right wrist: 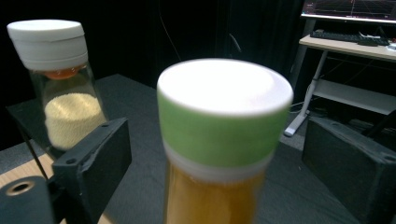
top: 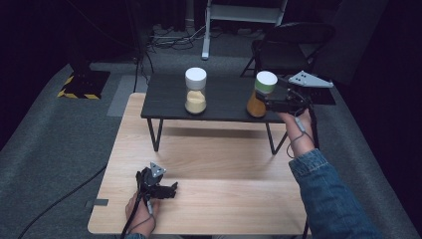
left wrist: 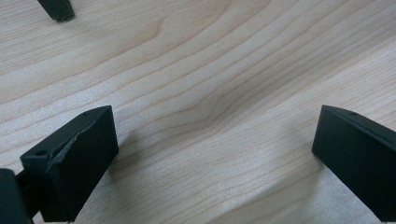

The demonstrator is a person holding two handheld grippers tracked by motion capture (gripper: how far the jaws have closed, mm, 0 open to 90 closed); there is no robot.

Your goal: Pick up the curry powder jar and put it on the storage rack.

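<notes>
1. The high view shows a wooden table [top: 209, 199] with a small black table [top: 219, 99] standing on its far part. Two jars stand on the black table.
2. The jar with the green band [top: 261, 93] stands at the right end of the black table. It holds orange powder and has a white top.
3. The right gripper [top: 268, 102] is at this jar, reaching in from the right side. Its cable runs down over the person's hand and blue sleeve.
4. The right gripper view shows what the high view cannot: the two black jaws stand wide apart, one on each side of the jar [right wrist: 224, 140], and there is a gap at both sides. The jaws are let go, not squeezing.
5. The jar with the white lid [top: 195, 92] stands to the left, well apart, with pale yellow grains inside.
6. The left gripper [top: 171, 190] rests low on the near left part of the wooden table. In the left gripper view its jaws are spread wide over bare wood.
7. A black chair [top: 288, 50] stands on the floor behind the black table.
</notes>
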